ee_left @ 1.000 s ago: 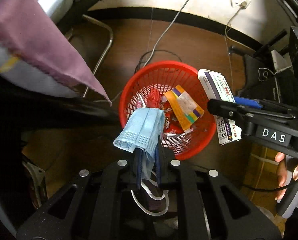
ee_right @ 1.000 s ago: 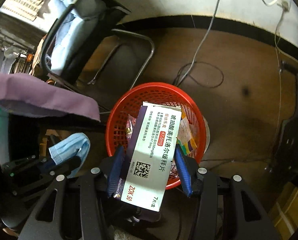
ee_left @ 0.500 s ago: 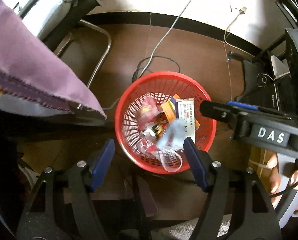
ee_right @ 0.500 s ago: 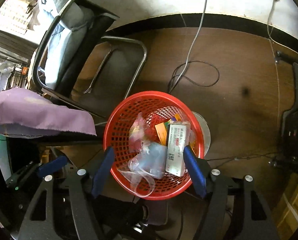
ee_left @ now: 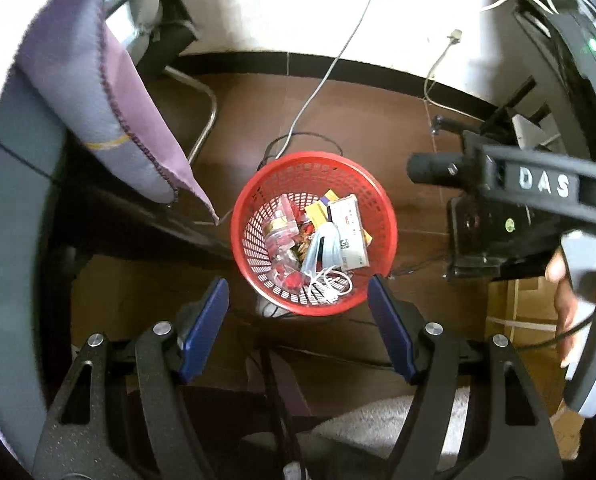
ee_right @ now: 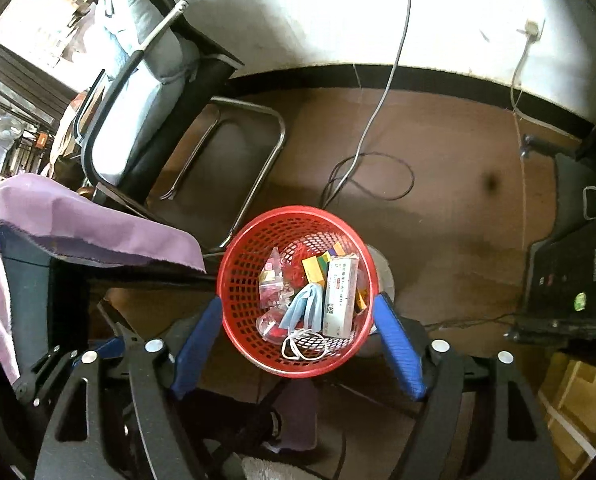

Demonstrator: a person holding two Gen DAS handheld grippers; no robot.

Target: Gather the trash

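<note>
A red mesh basket (ee_left: 253, 240) (ee_right: 298, 211) stands on the brown floor below both grippers. In it lie a blue face mask (ee_left: 322, 245) (ee_right: 302, 309) with white ear loops, a white medicine box (ee_left: 348, 232) (ee_right: 340, 296), a yellow carton and several wrappers. My left gripper (ee_left: 295, 282) hangs above the basket, open, with nothing between its blue pads. High over the same basket, my right gripper (ee_right: 298, 298) is open and its jaws are still opening, with nothing in them. In the left wrist view a hand (ee_left: 570, 280) holds the right tool at the right edge.
A purple cloth (ee_left: 97, 100) (ee_right: 77, 220) drapes over a dark edge to the left. A grey chair (ee_right: 137, 80) with a metal frame stands behind it. Cables (ee_right: 370, 176) trail across the floor. A black computer case (ee_right: 570, 272) and a cardboard box (ee_right: 578, 400) sit at the right.
The left gripper let go of the face mask and the right let go of the medicine box; both now lie in the basket. Both grippers opened and rose.
</note>
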